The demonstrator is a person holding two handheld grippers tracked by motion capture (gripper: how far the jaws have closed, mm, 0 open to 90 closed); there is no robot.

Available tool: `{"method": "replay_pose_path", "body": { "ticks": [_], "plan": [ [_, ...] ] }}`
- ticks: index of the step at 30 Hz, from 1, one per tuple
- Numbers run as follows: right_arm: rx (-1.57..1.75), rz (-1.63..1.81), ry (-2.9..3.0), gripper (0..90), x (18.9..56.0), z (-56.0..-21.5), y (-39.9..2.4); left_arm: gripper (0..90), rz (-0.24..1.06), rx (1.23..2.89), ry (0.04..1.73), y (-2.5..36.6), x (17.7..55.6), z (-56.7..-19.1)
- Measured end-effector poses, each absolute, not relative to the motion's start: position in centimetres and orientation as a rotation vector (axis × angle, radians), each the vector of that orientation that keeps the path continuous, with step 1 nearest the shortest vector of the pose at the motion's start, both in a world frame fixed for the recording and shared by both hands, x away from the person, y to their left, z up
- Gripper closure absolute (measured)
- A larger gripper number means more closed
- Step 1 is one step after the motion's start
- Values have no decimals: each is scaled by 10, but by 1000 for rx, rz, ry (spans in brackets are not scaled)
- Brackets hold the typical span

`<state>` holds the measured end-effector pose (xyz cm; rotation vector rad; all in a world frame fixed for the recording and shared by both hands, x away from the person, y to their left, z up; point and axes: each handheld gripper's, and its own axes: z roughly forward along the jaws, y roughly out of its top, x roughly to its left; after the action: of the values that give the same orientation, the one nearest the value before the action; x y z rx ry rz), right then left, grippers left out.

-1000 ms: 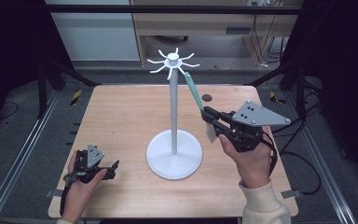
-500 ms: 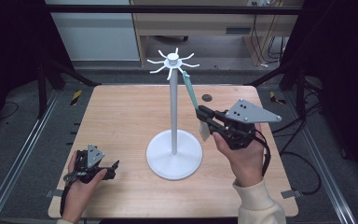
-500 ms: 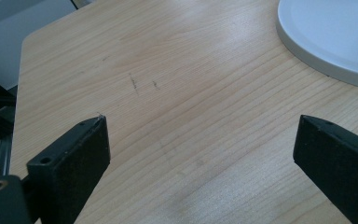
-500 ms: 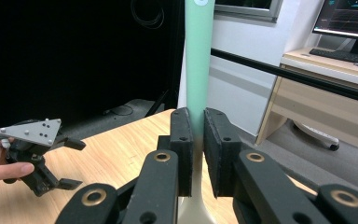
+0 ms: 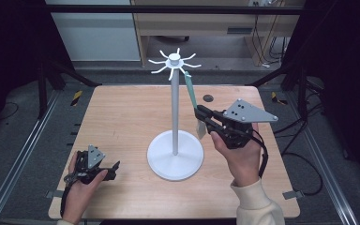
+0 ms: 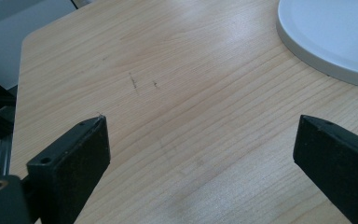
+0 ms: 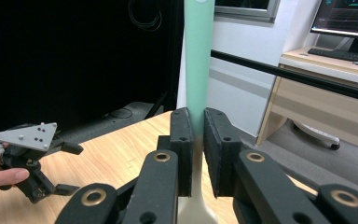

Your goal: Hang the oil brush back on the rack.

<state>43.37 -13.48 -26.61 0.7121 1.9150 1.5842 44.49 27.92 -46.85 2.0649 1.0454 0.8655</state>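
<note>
A white stand [image 5: 174,108] with a round base [image 5: 175,157] rises from the middle of the table, and short hooks [image 5: 173,60] ring its top. A utensil with a pale green handle [image 5: 191,91] hangs tilted from one hook, its whitish lower end by the pole. My right gripper [image 5: 200,112] is shut on the handle [image 7: 198,56], its jaws pressed to both sides of it [image 7: 196,116]. The left gripper [image 5: 112,169] rests at the table's front left and is open over bare wood [image 6: 200,140], with the stand's base [image 6: 335,32] off to one side.
The wooden table [image 5: 122,117] has a small dark round mark [image 5: 208,98] behind the stand. Metal rails and a yellow-black item [image 5: 76,97] lie on the floor at the left. A desk with a keyboard [image 7: 349,53] stands beyond the table.
My right gripper has moved left and slightly up toward the stand's pole, with the green-handled utensil in it. The left gripper has stayed put.
</note>
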Motion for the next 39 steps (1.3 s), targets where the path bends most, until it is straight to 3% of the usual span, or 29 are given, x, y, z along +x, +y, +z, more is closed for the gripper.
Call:
{"method": "replay_pose_path", "body": {
  "ticks": [29, 34, 37, 38, 39],
  "plan": [
    [705, 1596, 1916, 835, 441, -268, -131, 33, 867, 2065, 1046, 279, 445, -468],
    [721, 1560, 1895, 788, 437, -267, -133, 34, 864, 2066, 1043, 279, 445, -468],
    [750, 1507, 1858, 698, 435, -265, -136, 34, 865, 2065, 1043, 279, 445, -469],
    [777, 1461, 1827, 608, 434, -264, -139, 34, 865, 2065, 1043, 279, 445, -469],
    [777, 1461, 1827, 608, 434, -264, -139, 34, 865, 2065, 1044, 279, 445, -469]
  ]
}}
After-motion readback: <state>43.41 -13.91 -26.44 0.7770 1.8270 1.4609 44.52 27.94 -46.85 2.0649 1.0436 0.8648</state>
